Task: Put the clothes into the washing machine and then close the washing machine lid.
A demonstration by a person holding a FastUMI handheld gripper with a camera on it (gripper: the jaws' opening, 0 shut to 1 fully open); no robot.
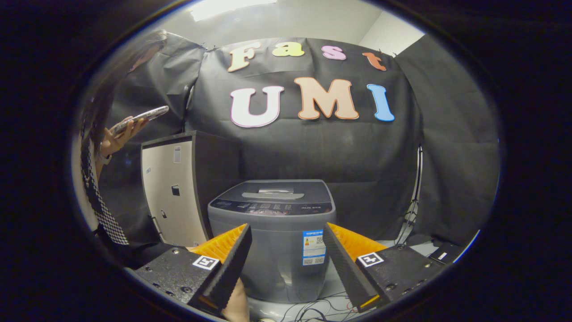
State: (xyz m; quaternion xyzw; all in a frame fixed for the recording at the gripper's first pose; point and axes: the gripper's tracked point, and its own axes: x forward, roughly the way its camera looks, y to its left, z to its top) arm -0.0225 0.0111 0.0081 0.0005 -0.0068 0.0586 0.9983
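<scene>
A grey top-loading washing machine (273,232) stands on the floor just beyond my fingers, with its flat lid (273,191) down and a handle at the lid's middle. My gripper (286,237) is open, its two fingers spread wide in front of the machine's front panel with nothing between them. It hovers short of the machine, a little below lid height.
A dark cabinet with a pale door (172,188) stands left of the machine. A person (107,147) holding a phone (139,118) stands at the far left. Cables (313,308) lie on the floor by the machine's base. A thin stand (415,197) rises to the right.
</scene>
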